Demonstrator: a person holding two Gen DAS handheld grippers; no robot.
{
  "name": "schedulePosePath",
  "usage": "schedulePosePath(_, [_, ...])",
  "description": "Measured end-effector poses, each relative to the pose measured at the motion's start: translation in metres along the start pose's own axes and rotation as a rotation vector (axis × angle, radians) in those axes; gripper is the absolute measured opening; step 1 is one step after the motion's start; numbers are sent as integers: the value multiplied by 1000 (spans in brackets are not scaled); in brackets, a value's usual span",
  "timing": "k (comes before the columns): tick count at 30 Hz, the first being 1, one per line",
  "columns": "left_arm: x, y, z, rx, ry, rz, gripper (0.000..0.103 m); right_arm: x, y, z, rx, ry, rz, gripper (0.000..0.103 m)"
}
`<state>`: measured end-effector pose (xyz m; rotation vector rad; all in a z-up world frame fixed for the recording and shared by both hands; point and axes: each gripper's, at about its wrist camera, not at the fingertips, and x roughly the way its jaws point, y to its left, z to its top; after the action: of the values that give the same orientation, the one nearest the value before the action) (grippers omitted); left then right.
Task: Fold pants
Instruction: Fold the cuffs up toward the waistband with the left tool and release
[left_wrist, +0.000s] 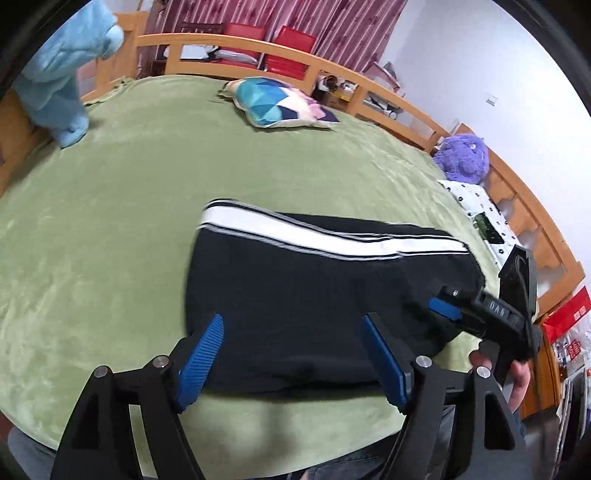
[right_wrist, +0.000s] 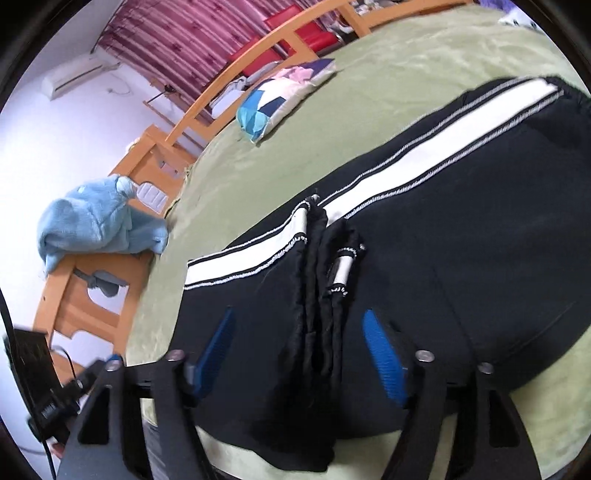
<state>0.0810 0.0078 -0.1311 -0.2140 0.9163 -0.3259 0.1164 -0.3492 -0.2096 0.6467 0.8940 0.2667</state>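
Observation:
Black pants (left_wrist: 314, 295) with white side stripes lie folded on the green bedspread (left_wrist: 147, 221). My left gripper (left_wrist: 293, 325) is open and empty just above the near edge of the pants. My right gripper (right_wrist: 299, 321) is open, with the bunched leg cuffs (right_wrist: 325, 266) of the pants (right_wrist: 461, 240) lying loose between its blue fingers. The right gripper also shows in the left wrist view (left_wrist: 447, 306), at the right end of the pants.
A patterned pillow (left_wrist: 284, 105) lies at the far side of the bed. A light blue towel (left_wrist: 62, 74) hangs on the wooden bed frame (left_wrist: 369, 85). A purple plush toy (left_wrist: 463, 157) and a white spotted cloth (left_wrist: 476, 206) sit at the right edge.

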Motion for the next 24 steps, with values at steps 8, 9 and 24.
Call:
schedulePosePath(8, [1, 43, -1, -42, -25, 92, 75, 61, 21, -5, -42, 101, -147, 66])
schedulePosePath(9, [0, 47, -2, -42, -32, 95, 75, 67, 25, -5, -61, 112, -159, 46])
schedulePosePath(24, [18, 52, -3, -10, 44, 57, 74, 53, 32, 45, -299, 95, -334, 58])
